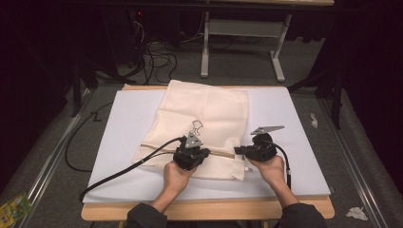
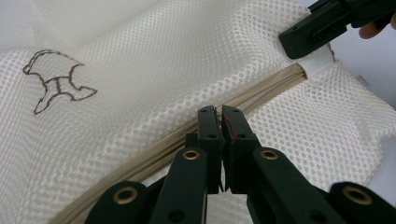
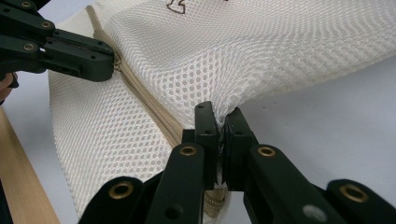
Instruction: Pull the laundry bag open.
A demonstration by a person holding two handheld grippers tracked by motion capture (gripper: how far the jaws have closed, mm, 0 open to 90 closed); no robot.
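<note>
**Both grippers pinched on the zip line of a mesh laundry bag**

A cream mesh bag (image 1: 204,123) lies flat on the white sheet (image 1: 294,142) that covers the desk (image 1: 209,209), reaching from the far edge toward the person and slightly left of centre. A tan zipper (image 2: 154,149) runs across it near its nearer end, and a small brown outline emblem (image 2: 56,79) is stitched on the mesh beyond the zipper.

The left gripper (image 2: 219,114) sits at the zipper about midway along it, jaws drawn together with almost no gap; whether they hold the zip pull or only mesh cannot be told. The right gripper (image 3: 219,119) is at the bag's right edge, at the end of the zipper, jaws closed on a bunched fold of mesh that rises into them.

In the high view the left hand (image 1: 177,176) and right hand (image 1: 274,170) come in from the near edge of the desk, a black cable (image 1: 119,173) trailing off to the left from the left gripper.

Beyond the desk a grey floor carries a white stand (image 1: 242,47).
</note>
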